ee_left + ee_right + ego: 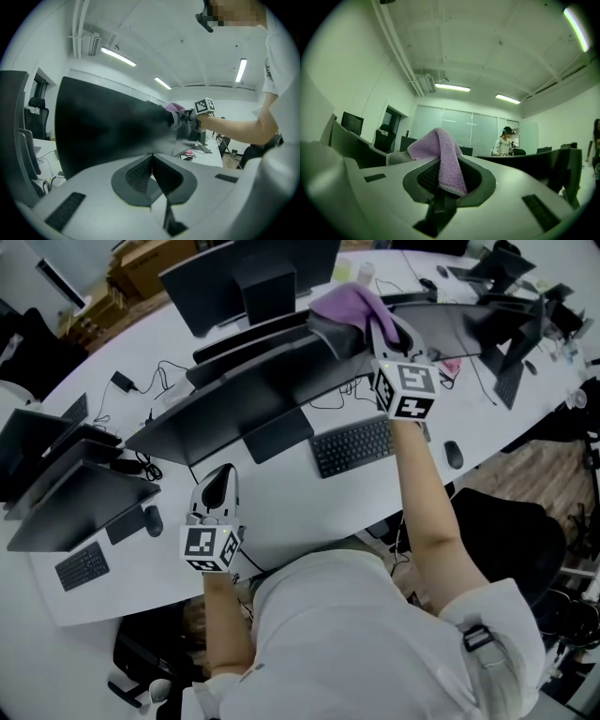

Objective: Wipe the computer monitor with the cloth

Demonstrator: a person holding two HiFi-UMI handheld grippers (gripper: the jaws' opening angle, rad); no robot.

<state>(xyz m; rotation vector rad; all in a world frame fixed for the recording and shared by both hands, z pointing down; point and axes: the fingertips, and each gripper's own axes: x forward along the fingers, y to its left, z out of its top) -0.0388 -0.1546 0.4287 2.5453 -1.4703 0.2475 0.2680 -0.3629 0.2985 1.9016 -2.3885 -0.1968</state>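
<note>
Head view: right gripper [380, 334] sits at the top edge of the wide dark flat computer monitor [253, 390], near its right end. The lilac microfibre cloth [347, 301] is bunched over that edge. Left gripper [220, 482] hangs in front of the monitor, low over the white tabletop [309, 512], not touching the panel. Monitor's long axis runs lower left to upper right here, screen facing the person.

Left gripper view: jaws clenched on nothing. The screen fills the view, with the cloth at its far top corner.

Right gripper view: jaws clamped on a fold of the cloth, the rest draped loose above them.

Risks:
- Only a fold is gripped, so drag across the panel could pull it free or bunch it.
- Bare jaw plastic could then scrape the screen.
- Pushing at the top edge with nothing bracing the monitor could rock it on its stand.
</note>
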